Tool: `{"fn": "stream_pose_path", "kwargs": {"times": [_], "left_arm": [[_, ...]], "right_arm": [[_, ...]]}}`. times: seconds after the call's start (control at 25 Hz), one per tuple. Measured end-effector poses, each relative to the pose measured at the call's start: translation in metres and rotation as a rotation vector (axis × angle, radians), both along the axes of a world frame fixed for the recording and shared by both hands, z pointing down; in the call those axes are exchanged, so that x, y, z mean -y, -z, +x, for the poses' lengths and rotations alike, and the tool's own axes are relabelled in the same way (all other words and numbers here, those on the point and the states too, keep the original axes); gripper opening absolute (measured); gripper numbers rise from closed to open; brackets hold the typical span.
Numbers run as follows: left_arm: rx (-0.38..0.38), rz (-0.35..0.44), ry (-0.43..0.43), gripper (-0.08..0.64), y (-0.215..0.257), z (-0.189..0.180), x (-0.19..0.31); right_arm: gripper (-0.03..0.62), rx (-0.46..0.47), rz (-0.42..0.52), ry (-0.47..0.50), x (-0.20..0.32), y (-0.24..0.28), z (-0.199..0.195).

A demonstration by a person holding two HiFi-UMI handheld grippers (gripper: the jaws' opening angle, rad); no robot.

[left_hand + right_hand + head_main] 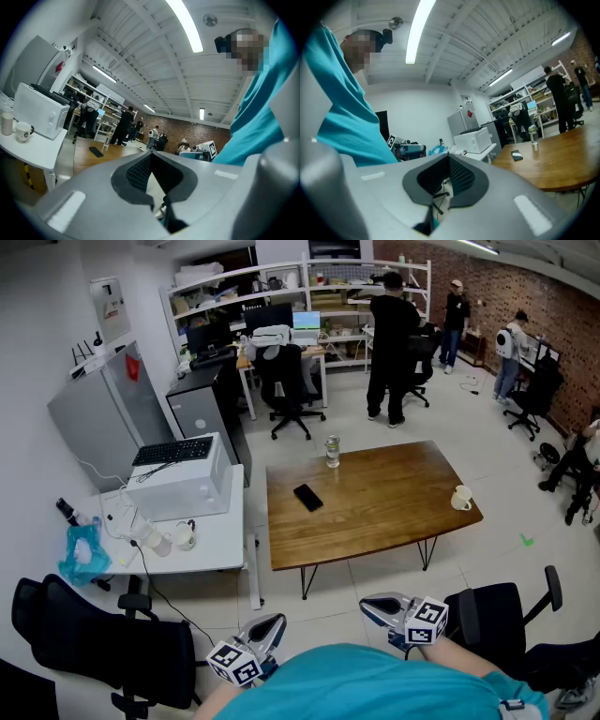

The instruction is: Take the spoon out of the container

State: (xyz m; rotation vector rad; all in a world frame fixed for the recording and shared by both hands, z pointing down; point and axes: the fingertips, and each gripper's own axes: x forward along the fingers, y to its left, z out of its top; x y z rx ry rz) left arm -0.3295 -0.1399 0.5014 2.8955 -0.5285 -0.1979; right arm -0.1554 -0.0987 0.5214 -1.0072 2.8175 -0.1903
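Note:
A clear glass container point(332, 451) stands at the far edge of the wooden table point(394, 507); something thin seems to stand in it, too small to tell as a spoon. The container also shows in the right gripper view point(533, 136) and, tiny, in the left gripper view point(104, 146). My left gripper point(273, 624) and right gripper point(371, 605) hang close to my torso at the bottom of the head view, well short of the table. Both have their jaws together with nothing between them, as seen in the left gripper view point(150, 154) and the right gripper view point(449, 157).
A black phone point(307, 497) and a white mug point(460, 498) lie on the wooden table. At the left a white table point(211, 545) carries a white box appliance point(180, 479) and cups. Black office chairs point(103, 643) point(502, 620) flank me. People stand at the far shelves.

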Motion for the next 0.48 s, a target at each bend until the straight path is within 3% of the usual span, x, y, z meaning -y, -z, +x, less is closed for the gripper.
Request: {"fn": "stream_pose_path", "kwargs": {"times": [0.24, 0.48], "left_arm": [[0.0, 0.01, -0.058, 0.0, 0.004, 0.078, 0.007], [-0.011, 0.018, -0.14, 0.002, 0.011, 0.183, 0.009]], "right_arm": [[0.002, 0.005, 0.016, -0.062, -0.005, -0.001, 0.077], [0.002, -0.021, 0.038, -0.147, -0.023, -0.006, 0.173]]}}
